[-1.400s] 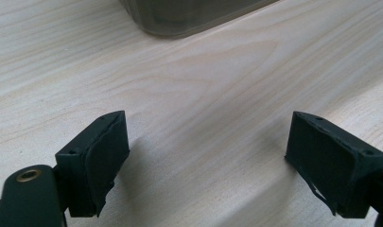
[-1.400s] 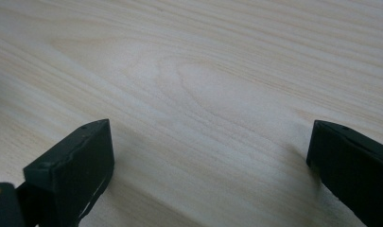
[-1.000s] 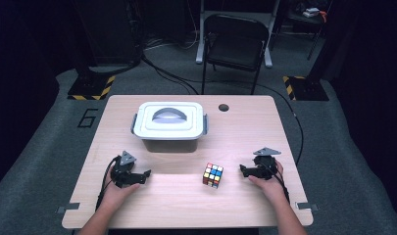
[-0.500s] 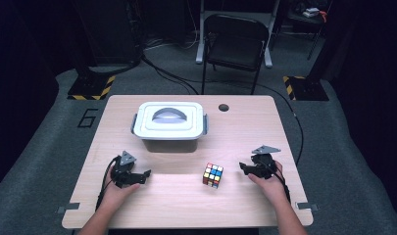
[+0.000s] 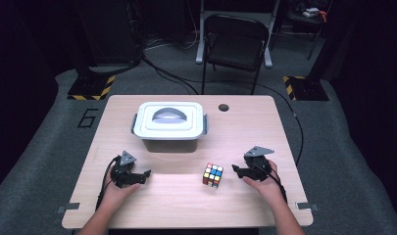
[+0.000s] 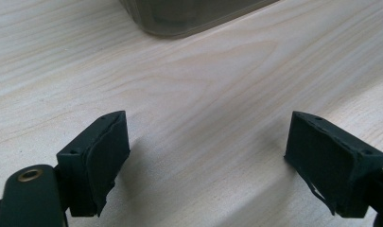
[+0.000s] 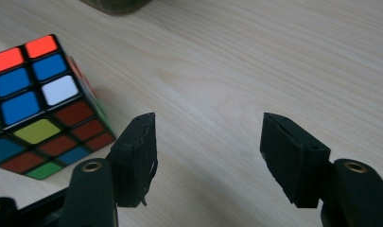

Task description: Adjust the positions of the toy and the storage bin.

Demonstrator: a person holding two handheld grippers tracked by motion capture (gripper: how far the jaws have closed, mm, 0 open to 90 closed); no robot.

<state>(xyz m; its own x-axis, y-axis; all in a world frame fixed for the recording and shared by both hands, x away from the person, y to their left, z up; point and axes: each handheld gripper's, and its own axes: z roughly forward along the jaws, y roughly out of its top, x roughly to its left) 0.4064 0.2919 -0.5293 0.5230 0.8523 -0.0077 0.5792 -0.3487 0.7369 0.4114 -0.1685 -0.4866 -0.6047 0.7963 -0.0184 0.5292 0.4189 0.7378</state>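
A scrambled colour cube [image 5: 213, 175] [image 7: 42, 101] rests on the wooden table [image 5: 186, 208], right of centre. My right gripper [image 5: 236, 170] [image 7: 208, 156] hovers just to the right of it, pointing left. Its jaws are partly open and have just been opening a little, with only bare wood between them; the cube lies beside the left jaw, apart from it. My left gripper [image 5: 144, 175] [image 6: 208, 161] sits low at the table's front left, open wide over bare wood. A white lidded box [image 5: 170, 122] [image 6: 189, 14] stands behind both grippers.
The box has a grey handle on its lid and side latches. A small round hole [image 5: 223, 107] is in the table's far right. A black folding chair [image 5: 235, 44] stands on the floor beyond the table. Cables trail from each gripper.
My right gripper has lifted slightly and shifted a little left toward the cube, with its jaws narrower than one second ago. The left gripper, cube and box have stayed put.
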